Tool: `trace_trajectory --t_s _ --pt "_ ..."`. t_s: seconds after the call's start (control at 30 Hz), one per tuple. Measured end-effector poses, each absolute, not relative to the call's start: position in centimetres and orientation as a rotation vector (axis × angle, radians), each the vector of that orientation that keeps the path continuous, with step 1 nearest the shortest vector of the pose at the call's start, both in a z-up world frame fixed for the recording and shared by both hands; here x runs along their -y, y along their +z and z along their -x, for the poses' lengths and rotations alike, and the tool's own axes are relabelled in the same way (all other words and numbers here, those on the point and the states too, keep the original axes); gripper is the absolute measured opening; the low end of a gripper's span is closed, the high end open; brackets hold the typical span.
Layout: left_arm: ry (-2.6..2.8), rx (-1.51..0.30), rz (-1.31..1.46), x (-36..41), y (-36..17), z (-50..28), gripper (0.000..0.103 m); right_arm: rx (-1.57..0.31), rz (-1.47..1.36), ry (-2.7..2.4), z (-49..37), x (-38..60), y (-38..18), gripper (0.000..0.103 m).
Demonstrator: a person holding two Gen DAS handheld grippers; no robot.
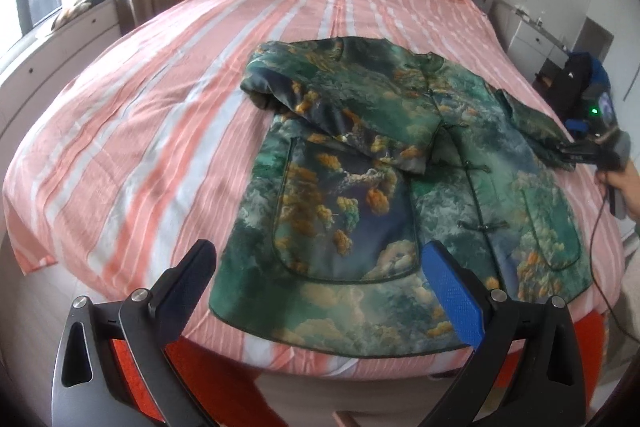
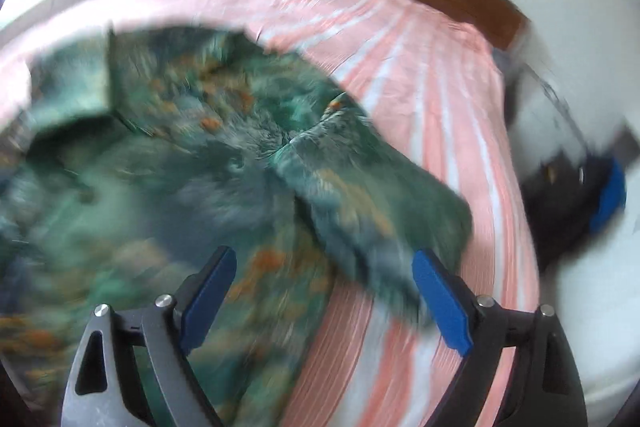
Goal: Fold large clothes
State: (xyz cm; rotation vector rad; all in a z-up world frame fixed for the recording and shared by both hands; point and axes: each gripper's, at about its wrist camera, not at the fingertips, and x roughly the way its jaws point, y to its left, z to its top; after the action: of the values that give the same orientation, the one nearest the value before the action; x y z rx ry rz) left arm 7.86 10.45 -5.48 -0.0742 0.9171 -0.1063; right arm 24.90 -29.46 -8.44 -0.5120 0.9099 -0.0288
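The green coat (image 1: 400,163) is lying flat on the bed (image 1: 160,99), one sleeve already folded in. Both grippers (image 1: 320,267) (image 2: 324,279) are gaping wide, holding nothing. Grab the 3 o'clock sleeve (image 2: 380,211) by its cuff

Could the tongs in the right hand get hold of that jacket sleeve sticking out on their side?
Probably yes. The right tongs stand open just over the unfolded sleeve, which lies flat on the striped bedsheet with nothing covering it. The picture is blurred, so exact alignment is unclear.
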Motion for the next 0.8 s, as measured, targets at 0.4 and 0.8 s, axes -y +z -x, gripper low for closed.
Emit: trace_trajectory --t_s 0.4,0.8 --pt "-0.095 -0.959 -0.028 -9.4 -6.5 -9.0 0.102 -0.695 -0.121 -0.19 -24.8 42.8 -6.3 0.007" --pt "-0.44 -0.887 -0.426 1.6 -5.3 -17.7 0.102 -0.701 -0.516 -0.779 1.7 58.3 -11.9 0.053"
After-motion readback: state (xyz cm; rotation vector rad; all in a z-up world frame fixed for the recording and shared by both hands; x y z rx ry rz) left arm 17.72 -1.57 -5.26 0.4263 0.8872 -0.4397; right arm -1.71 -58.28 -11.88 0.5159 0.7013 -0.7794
